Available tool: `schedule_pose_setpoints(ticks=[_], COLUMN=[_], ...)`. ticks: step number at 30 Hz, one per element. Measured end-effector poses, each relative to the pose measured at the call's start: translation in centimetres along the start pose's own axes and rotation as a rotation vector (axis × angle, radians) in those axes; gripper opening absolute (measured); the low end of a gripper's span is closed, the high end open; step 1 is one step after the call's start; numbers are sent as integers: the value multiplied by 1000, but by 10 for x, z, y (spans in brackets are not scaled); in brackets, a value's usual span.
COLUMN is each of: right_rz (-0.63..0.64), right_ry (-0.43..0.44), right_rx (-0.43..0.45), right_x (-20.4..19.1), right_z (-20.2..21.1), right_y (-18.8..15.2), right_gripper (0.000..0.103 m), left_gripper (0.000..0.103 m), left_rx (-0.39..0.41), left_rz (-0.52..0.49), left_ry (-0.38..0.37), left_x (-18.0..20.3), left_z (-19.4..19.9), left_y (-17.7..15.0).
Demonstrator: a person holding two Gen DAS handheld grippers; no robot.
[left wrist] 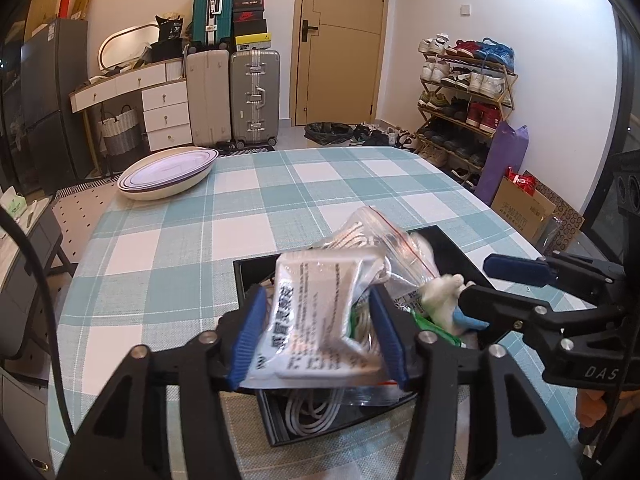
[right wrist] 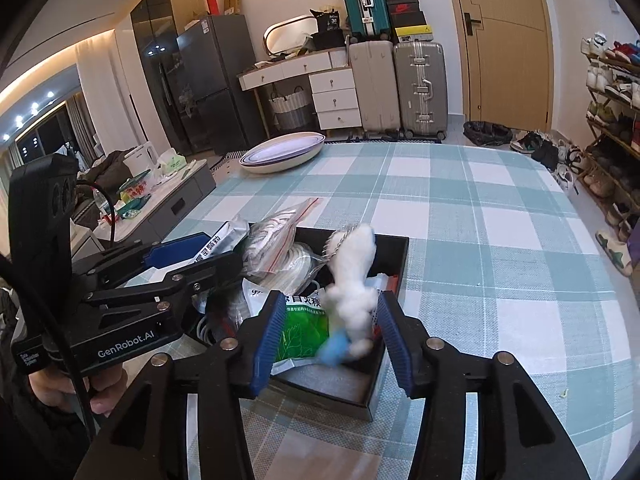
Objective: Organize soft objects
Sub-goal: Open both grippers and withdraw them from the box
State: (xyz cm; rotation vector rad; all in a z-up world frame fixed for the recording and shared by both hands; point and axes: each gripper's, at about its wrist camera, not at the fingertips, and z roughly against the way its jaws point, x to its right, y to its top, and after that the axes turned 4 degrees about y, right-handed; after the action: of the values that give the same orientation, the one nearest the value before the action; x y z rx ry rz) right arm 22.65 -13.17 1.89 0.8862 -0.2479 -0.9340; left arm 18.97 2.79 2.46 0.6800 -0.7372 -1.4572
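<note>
A black tray (left wrist: 452, 246) (right wrist: 394, 248) sits on the checked table and holds soft items. My left gripper (left wrist: 320, 330) is shut on a white printed sachet (left wrist: 320, 312), held over the tray. Behind it lies a clear zip bag (left wrist: 372, 232) (right wrist: 276, 236) with coiled white cable. My right gripper (right wrist: 332, 340) is open above the tray's near end, with a small white plush toy (right wrist: 354, 280) (left wrist: 440, 296) with a blue part blurred between its pads, touching neither. A green sachet (right wrist: 302, 330) lies under it. In the left wrist view the right gripper (left wrist: 476, 280) stands open at the right.
A stack of oval white plates (left wrist: 170, 174) (right wrist: 282, 154) stands at the table's far left. Suitcases, a dresser and a door are beyond the table; a shoe rack (left wrist: 464, 100) is on the right. A low side table with clutter (right wrist: 160, 184) is on the left.
</note>
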Motion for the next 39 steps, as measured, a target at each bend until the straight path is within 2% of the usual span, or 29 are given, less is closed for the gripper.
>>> schedule_pose_setpoints(ticks=[2, 3, 5, 7, 9, 13, 26, 39], right_rz=[20, 26, 23, 14, 8, 6, 43, 142], right_ry=[-24, -34, -43, -49, -60, -58, 12, 0], right_rx=[17, 18, 18, 26, 34, 55, 157, 262], right_x=[-1, -1, 1, 4, 5, 5, -6, -28], right_z=[6, 8, 12, 16, 20, 29, 51, 66], right_y=[-2, -4, -7, -11, -16, -25, -51, -67], right_gripper=[76, 81, 86, 93, 99, 102, 103, 103], left_gripper=[64, 72, 86, 87, 96, 103, 103, 103], left_rx=[13, 17, 24, 42, 45, 71, 153, 186], left_rz=[-8, -11, -13, -13, -15, -13, 27, 27], left_ry=[2, 2, 15, 15, 14, 26, 86, 134], left_x=[1, 2, 2, 2, 1, -2, -10, -7], left_z=[6, 9, 15, 22, 29, 45, 75, 74], left_y=[-1, -1, -3, -5, -7, -14, -42, -61])
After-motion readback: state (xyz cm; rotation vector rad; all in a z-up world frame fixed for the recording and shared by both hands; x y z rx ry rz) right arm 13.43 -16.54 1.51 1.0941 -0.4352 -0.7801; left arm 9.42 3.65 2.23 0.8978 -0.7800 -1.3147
